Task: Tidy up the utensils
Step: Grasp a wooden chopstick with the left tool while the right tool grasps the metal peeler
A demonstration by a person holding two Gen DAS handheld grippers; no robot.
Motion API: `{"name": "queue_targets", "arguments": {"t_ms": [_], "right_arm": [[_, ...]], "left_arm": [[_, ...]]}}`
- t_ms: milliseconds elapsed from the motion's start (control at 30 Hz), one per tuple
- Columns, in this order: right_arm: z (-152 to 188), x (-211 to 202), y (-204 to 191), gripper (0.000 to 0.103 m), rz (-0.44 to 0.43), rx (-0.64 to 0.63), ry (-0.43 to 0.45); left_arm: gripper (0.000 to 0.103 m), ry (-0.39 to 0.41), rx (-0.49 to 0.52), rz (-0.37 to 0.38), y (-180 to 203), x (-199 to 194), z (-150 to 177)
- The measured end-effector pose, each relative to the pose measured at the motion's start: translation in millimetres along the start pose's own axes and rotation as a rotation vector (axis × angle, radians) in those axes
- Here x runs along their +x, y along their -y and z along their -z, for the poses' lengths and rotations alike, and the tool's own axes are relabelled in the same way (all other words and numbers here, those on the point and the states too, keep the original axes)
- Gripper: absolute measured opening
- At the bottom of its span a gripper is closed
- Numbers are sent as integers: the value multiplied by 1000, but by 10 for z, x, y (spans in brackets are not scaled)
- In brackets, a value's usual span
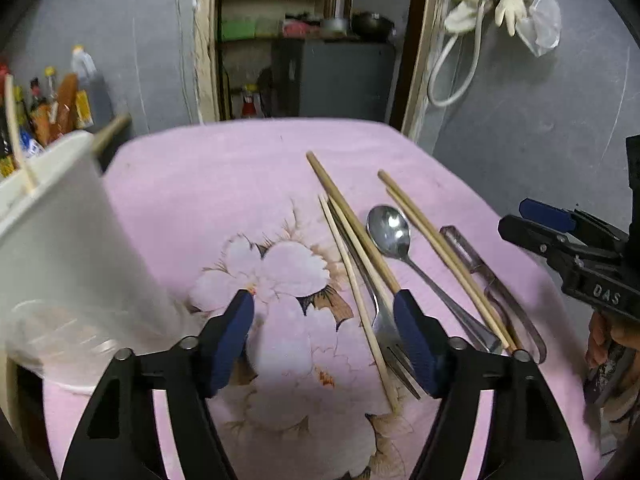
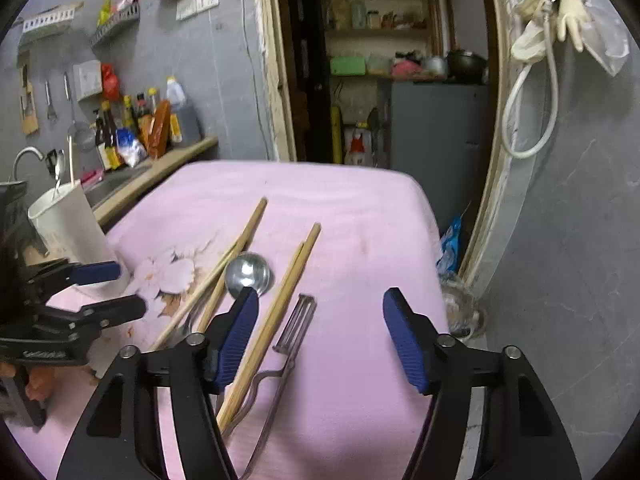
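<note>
On the pink cloth lie several wooden chopsticks (image 1: pixel 352 220), a metal fork (image 1: pixel 384 328), a metal spoon (image 1: pixel 390 232) and a clear peeler (image 1: pixel 496 288). A white utensil holder (image 1: pixel 68 240) stands at the left with a chopstick and a spoon in it. My left gripper (image 1: pixel 324 300) is open and empty above the cloth, its right finger over the fork. My right gripper (image 2: pixel 318 296) is open and empty above the peeler (image 2: pixel 298 324) and a chopstick pair (image 2: pixel 280 304). The spoon bowl (image 2: pixel 250 272) shows past its left finger. The holder (image 2: pixel 72 224) is far left.
The table with the pink flowered cloth (image 2: pixel 360 220) ends near a grey wall and a doorway. A counter (image 2: pixel 160 172) with bottles and a sink lies at the back left. A clear plastic cup (image 1: pixel 60 344) sits beside the holder. A hose and gloves (image 2: pixel 552 20) hang on the right wall.
</note>
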State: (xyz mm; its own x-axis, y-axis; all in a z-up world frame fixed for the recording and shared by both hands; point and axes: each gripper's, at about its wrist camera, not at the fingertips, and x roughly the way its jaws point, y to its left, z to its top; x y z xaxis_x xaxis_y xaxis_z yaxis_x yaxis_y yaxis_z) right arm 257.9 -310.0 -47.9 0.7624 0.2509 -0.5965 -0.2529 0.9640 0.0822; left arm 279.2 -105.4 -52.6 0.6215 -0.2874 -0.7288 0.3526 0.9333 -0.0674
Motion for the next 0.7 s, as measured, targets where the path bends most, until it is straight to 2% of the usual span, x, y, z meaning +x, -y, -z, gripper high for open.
{"name": "queue_targets", "arguments": {"t_ms": [133, 200, 367, 533, 700], "right_arm": [[33, 145, -20, 52, -20, -7, -89], [43, 189, -42, 48, -24, -10, -116], [52, 285, -51, 43, -31, -17, -177], [51, 331, -59, 38, -25, -25, -208], [21, 386, -49, 27, -21, -24, -224]], "left_arm": [[47, -74, -17, 17, -47, 202, -74], [43, -99, -31, 26, -78, 284, -112], [43, -106, -37, 39, -99, 366, -199], [33, -122, -41, 30, -125, 433, -225], [24, -135, -41, 38, -106, 495, -287]]}}
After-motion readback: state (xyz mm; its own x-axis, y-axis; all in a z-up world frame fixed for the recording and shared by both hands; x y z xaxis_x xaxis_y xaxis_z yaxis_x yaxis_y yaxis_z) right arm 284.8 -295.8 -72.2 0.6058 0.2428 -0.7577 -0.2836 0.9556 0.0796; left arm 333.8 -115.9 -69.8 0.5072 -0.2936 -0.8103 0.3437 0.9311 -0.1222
